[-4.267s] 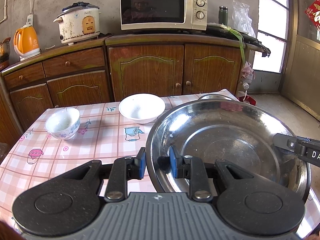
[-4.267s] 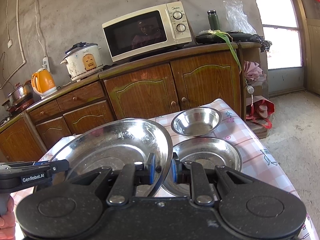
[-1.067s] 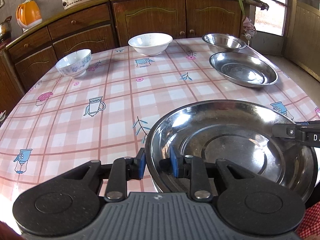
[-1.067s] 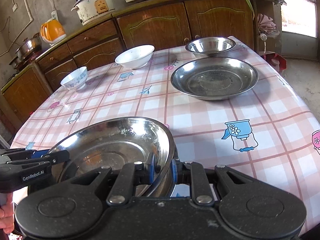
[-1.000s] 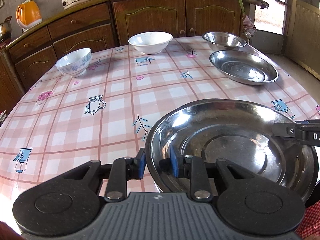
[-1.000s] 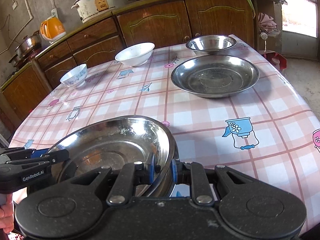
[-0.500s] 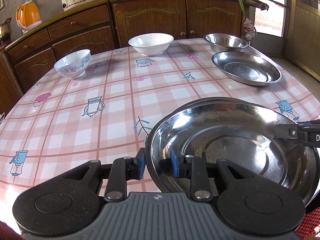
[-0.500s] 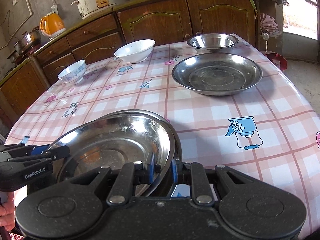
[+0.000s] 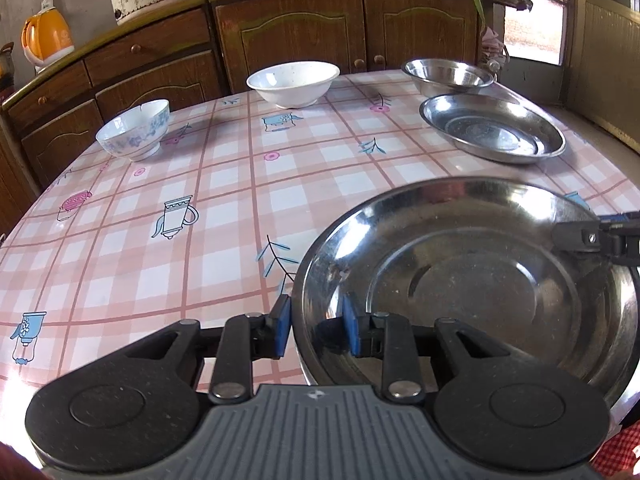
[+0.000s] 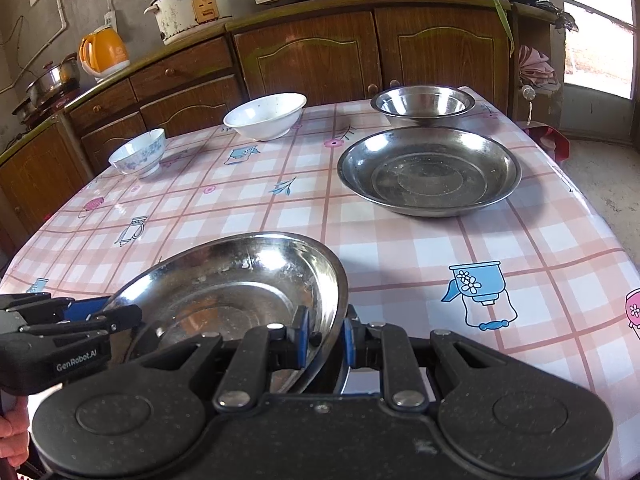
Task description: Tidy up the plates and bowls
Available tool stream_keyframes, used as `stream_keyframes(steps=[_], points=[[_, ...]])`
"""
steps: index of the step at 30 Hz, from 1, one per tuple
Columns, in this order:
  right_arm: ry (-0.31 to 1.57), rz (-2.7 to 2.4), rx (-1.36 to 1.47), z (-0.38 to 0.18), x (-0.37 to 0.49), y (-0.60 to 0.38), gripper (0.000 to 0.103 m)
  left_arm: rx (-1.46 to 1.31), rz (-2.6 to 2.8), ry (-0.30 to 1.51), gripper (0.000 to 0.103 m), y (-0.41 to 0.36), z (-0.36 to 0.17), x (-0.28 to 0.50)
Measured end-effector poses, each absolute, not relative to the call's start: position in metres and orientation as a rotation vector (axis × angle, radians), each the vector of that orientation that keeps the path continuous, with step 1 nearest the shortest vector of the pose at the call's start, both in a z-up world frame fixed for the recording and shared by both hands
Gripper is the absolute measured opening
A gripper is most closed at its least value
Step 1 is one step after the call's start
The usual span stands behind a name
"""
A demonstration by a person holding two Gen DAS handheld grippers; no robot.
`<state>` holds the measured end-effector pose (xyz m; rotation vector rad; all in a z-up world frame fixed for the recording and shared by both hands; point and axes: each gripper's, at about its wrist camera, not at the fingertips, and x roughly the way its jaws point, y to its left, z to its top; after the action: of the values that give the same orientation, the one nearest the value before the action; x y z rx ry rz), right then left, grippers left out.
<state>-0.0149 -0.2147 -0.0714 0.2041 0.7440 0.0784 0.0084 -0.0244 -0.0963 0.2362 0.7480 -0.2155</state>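
A large steel plate point(image 9: 472, 280) sits low at the near edge of the checked table point(image 9: 224, 208). My left gripper point(image 9: 315, 330) is shut on its left rim. My right gripper point(image 10: 324, 336) is shut on its right rim, and the plate point(image 10: 240, 284) shows in that view too. The right gripper's fingers point(image 9: 588, 236) show over the plate's far rim in the left wrist view. The left gripper point(image 10: 92, 312) shows at the plate's left in the right wrist view. A second steel plate point(image 10: 430, 170) lies at the table's right, with a steel bowl point(image 10: 423, 105) behind it.
A white bowl point(image 10: 265, 115) stands at the back middle and a blue-patterned bowl point(image 10: 138, 157) at the back left. Wooden cabinets point(image 10: 312, 56) run behind the table, with a rice cooker point(image 10: 191, 6) and orange kettle point(image 10: 105, 52) on top.
Both grippers have brought the steel plate down from high in front of the cabinets to the table's near edge. Over the last second it sank a little further.
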Motion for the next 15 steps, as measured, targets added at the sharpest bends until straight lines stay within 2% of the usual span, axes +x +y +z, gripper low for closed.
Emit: stream_keyframes(steps=[12,13,14,15], points=[[0.772,0.09,0.144,-0.0731,-0.0155,-0.2086,0.025,0.202,-0.218,0.776,0.03,-0.0197,-0.0987,0.0103],[0.776,0.085,0.139,-0.0731,-0.0154,-0.2088,0.031,0.198,-0.219,0.778,0.03,-0.0189,-0.0987,0.0104],[0.775,0.074,0.133,-0.0724,-0.0156,-0.209,0.045,0.194,-0.22,0.781,0.03,-0.0183,-0.0983,0.0104],[0.769,0.062,0.124,-0.0715,-0.0162,-0.2097,0.055,0.191,-0.22,0.781,0.03,-0.0178,-0.0979,0.0105]])
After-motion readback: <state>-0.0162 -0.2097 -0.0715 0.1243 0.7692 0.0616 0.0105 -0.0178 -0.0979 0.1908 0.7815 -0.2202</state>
